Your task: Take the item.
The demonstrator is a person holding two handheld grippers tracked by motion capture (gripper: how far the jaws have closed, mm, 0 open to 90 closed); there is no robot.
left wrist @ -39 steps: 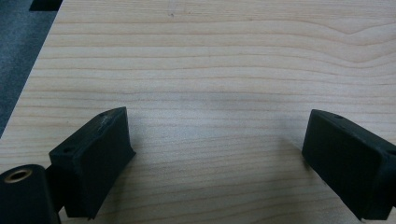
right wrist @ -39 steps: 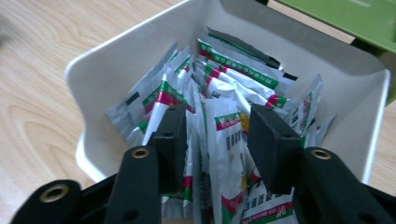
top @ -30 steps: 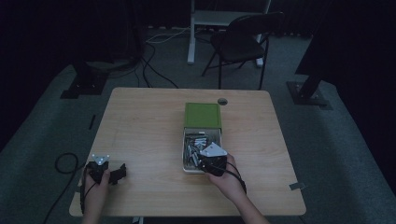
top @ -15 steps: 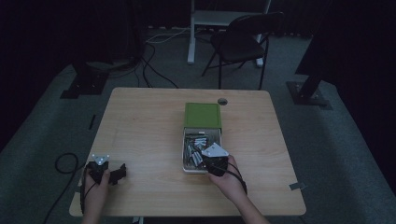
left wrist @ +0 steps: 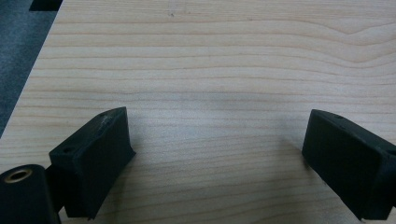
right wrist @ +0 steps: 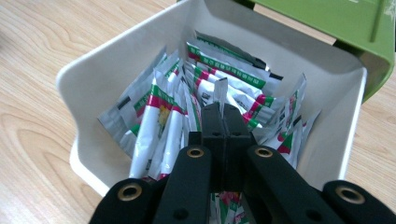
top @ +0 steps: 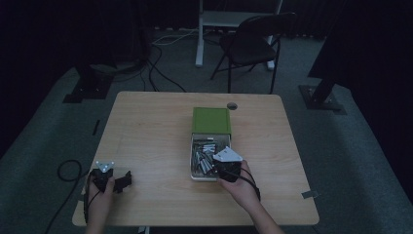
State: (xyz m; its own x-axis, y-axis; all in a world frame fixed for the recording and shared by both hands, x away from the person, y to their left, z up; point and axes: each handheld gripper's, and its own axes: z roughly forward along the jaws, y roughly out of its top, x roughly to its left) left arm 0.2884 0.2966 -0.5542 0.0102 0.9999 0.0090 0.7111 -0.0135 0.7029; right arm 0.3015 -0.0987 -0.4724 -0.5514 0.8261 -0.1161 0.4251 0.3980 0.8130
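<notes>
Sachet (right wrist: 220, 95) edge pinched in clenched right gripper (right wrist: 225, 112), inside white box (right wrist: 334, 84), 6 o'clock of green lid (top: 211, 120). Grip looks thin, probably; lifting may slip or drag neighbours. Left gripper (left wrist: 215, 149) released, idle on table (left wrist: 210, 56).

The right gripper (right wrist: 225, 119) sits in the tray (right wrist: 86, 63), among the sachets (right wrist: 159, 116), one sachet (right wrist: 221, 93) standing up just ahead of its tips. Beyond the tray, touching its far end, lies the lid (top: 211, 120), and farther still a table hole (top: 232, 106). The left gripper (top: 127, 177) rests on the table (top: 146, 126) well to the tray's left, bare wood between its jaws. Behind the table stands a chair (top: 253, 44).
</notes>
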